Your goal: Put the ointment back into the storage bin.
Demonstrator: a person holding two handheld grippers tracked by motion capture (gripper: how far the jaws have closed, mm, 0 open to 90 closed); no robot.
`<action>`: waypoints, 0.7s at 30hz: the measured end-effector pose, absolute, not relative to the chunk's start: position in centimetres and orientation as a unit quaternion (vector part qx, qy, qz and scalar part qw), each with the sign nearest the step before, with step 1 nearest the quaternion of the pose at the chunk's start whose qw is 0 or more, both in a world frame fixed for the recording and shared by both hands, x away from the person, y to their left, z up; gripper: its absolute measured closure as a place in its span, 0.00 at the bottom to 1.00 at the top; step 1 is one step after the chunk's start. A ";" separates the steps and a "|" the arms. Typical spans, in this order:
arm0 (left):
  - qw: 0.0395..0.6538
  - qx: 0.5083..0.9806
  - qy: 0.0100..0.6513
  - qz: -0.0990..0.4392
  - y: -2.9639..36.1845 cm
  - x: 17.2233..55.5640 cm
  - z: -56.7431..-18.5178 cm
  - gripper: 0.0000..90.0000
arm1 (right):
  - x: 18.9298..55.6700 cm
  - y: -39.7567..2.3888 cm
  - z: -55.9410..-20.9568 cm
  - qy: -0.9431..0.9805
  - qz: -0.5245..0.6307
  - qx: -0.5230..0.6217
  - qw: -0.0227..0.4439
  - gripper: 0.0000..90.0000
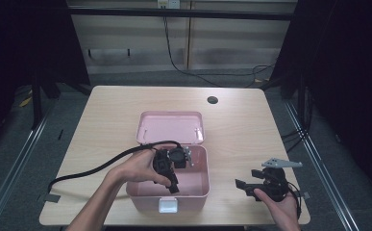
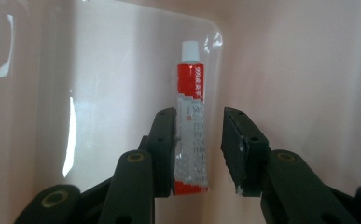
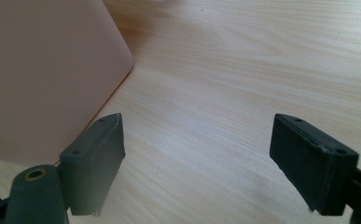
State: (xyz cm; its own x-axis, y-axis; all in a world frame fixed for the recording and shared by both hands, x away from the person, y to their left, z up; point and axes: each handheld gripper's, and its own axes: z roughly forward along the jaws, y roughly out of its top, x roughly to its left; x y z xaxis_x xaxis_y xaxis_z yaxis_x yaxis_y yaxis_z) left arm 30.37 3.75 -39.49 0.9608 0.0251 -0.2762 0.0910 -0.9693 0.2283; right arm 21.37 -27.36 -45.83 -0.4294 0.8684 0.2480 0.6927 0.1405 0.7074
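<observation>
One tube, red and white with a white cap, lies on the floor of the pink box, and the left gripper hangs over it with its jaws straddling the lower half. One pad looks to be against the tube's side while a clear gap shows at the other, so the gripper is released, not pinching. I judge the tube light and soft: squeezed mid-body it would dent and might ooze at the cap. Its glossy skin could slip, so the flat crimped tail or the stiff shoulder below the cap looks the safer hold, with gentle pressure.

The box sits near the front of the counter, its lid thrown back behind it. Apart from the tube, its visible floor is bare.

The right gripper rests to the box's right, jaws spread wide with nothing between them but wood
</observation>
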 end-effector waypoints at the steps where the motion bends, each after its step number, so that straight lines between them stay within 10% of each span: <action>1: 0.123 0.983 0.030 -0.136 3.9 30.3 -39.3 0.73 | 21.4 -27.4 -45.8 0.747 0.396 0.523 0.111 0.19; 21: 0.140 0.986 0.015 -0.094 7.2 29.3 -35.0 0.71 | 21.4 -27.4 -45.8 0.747 0.395 0.523 0.111 0.19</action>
